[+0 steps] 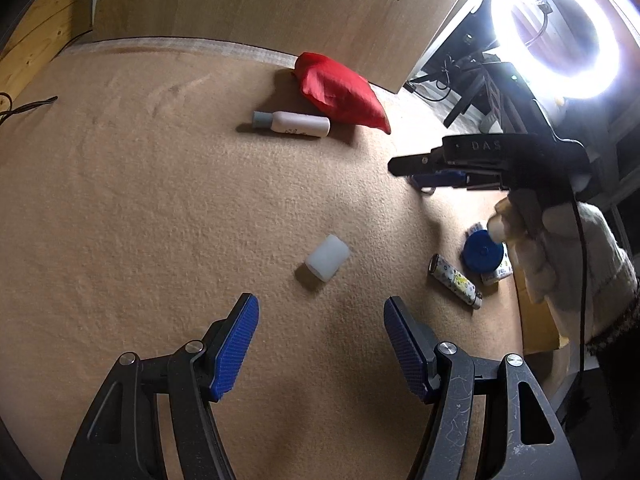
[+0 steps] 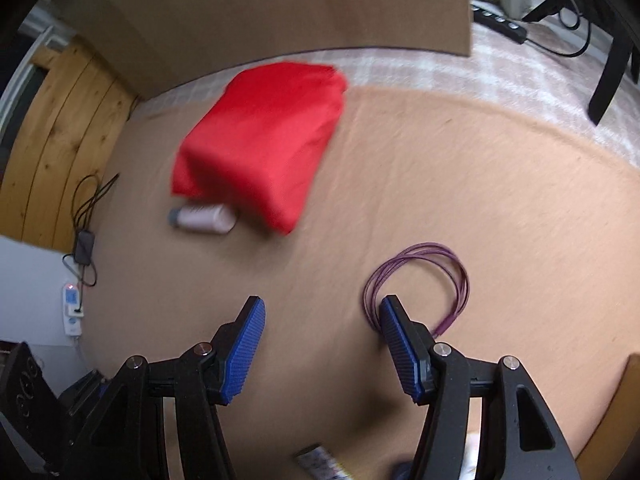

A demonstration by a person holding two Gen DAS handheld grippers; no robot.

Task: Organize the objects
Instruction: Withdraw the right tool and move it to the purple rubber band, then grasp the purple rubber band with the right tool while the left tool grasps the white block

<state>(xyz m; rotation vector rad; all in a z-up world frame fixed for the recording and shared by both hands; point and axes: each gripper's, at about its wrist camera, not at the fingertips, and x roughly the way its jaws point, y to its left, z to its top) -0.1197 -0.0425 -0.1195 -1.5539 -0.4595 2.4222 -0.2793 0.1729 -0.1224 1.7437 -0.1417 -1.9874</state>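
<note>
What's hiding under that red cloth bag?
In the right wrist view, the red bag lies over one end of a white bottle; its grey-capped end sticks out. The left wrist view shows them merely side by side. Anything else beneath the bag is covered.

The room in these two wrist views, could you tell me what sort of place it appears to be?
Probably a home room set up for recording: a tan carpet strewn with small household items, a lit ring light on a stand, a wooden board propped as a backdrop, and a power strip on the floor.

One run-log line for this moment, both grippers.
left gripper: open, empty, above white cap | right gripper: open, empty, beside purple cable
</note>
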